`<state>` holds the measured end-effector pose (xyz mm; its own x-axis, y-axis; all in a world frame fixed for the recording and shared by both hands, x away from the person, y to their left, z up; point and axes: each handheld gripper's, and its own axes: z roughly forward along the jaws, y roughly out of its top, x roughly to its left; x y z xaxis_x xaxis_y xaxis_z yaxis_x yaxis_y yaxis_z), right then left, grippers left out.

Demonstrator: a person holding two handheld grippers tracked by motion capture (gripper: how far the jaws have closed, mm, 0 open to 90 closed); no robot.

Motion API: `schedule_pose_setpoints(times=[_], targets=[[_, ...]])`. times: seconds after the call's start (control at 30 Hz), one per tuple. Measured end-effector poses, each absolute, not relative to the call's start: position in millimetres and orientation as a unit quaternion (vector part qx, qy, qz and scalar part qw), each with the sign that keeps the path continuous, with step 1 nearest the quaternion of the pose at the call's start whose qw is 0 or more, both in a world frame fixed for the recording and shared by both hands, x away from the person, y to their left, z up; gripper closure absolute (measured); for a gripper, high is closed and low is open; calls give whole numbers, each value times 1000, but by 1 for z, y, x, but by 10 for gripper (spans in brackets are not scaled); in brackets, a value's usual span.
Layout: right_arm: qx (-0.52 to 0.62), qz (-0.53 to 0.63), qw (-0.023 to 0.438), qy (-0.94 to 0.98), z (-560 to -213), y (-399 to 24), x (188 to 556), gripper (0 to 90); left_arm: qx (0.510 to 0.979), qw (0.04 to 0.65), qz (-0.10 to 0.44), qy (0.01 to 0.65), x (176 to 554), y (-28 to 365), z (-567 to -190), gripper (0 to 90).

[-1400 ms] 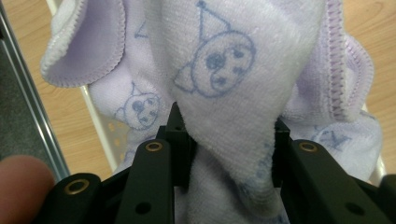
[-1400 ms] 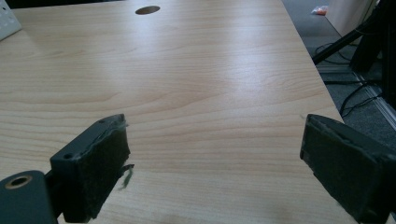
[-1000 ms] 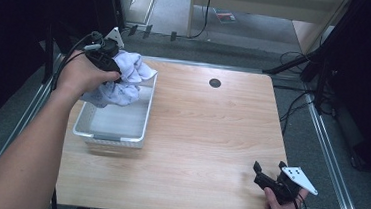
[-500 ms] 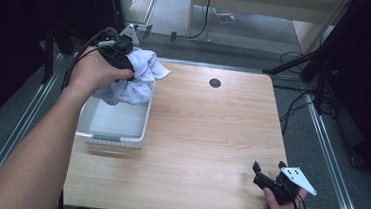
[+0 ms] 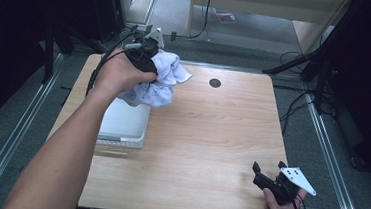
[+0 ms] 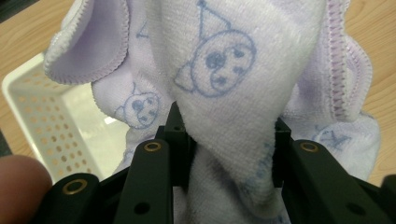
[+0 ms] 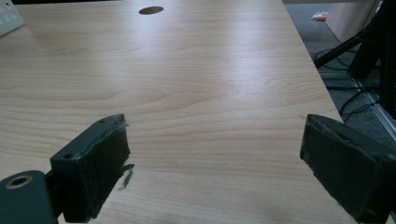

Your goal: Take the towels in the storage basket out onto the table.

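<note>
Left gripper (image 5: 146,61): jaws clamped on a lilac printed towel (image 5: 158,80), held aloft over the white perforated basket (image 5: 121,124). Right gripper (image 5: 268,176): jaws spread wide, empty, above the wooden table (image 5: 211,136) at its near right corner.

left claw (image 5: 149,64) raised, jaws clamped, right claw (image 5: 268,175) low at near edge, jaws spread wide

A light wooden table (image 5: 211,136) with a round cable hole (image 5: 215,83) near its far edge stood on a grey floor (image 5: 181,4). Metal rails (image 5: 329,161) ran along both sides. Black cables (image 5: 293,110) trailed over the floor, and dark stands and equipment lined the dim edges.
</note>
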<state>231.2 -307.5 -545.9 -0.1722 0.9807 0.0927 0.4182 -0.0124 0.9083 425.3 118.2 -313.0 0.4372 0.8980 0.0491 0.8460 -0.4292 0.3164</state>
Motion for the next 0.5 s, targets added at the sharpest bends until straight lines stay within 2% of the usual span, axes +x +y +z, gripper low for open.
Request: schedule_pose_setpoints(times=[0.5], targets=[[555,442,321,627,-546,-308,231,80,852,138,92,496,426,76,-325,649]])
